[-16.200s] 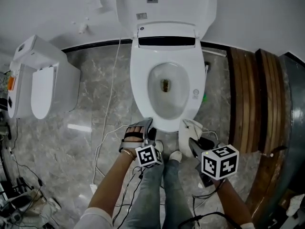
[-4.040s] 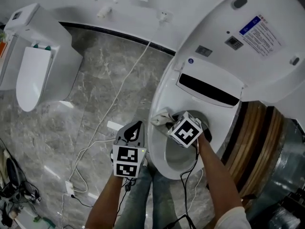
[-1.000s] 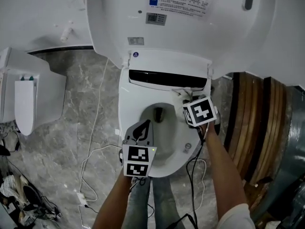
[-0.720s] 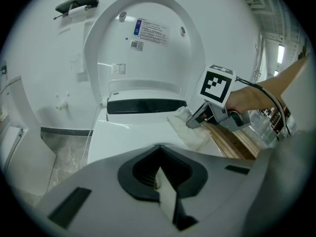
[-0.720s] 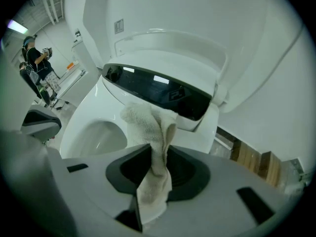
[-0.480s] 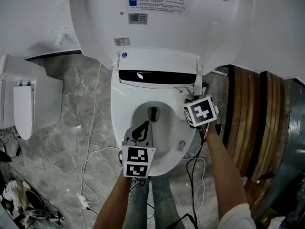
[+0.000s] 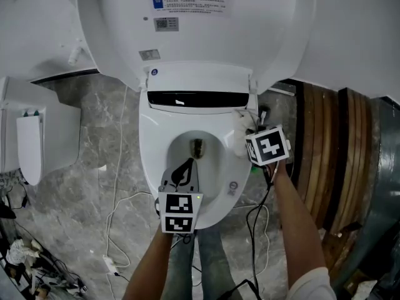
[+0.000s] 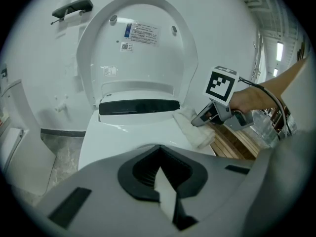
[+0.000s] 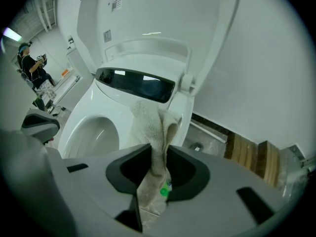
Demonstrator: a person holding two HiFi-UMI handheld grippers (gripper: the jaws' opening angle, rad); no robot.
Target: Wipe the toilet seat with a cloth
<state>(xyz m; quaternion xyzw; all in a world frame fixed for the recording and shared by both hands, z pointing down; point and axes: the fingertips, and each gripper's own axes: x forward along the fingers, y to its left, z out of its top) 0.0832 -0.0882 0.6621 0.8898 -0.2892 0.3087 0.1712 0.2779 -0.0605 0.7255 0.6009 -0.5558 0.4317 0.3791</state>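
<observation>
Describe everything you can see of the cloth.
The cloth is off-white, terry-looking and crumpled into a thick fold. The right gripper has its jaws shut on one end. The rest drapes forward onto the rear right part of the white toilet seat, below the raised lid.

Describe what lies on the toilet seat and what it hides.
A white cloth lies on the toilet seat, at its rear right, pinched by the right tool. The seat surface beneath the cloth is covered and cannot be seen.

Right tongs (image 8: 196, 123) hold a cloth (image 8: 193, 134) on the toilet seat (image 8: 121, 135).
</observation>
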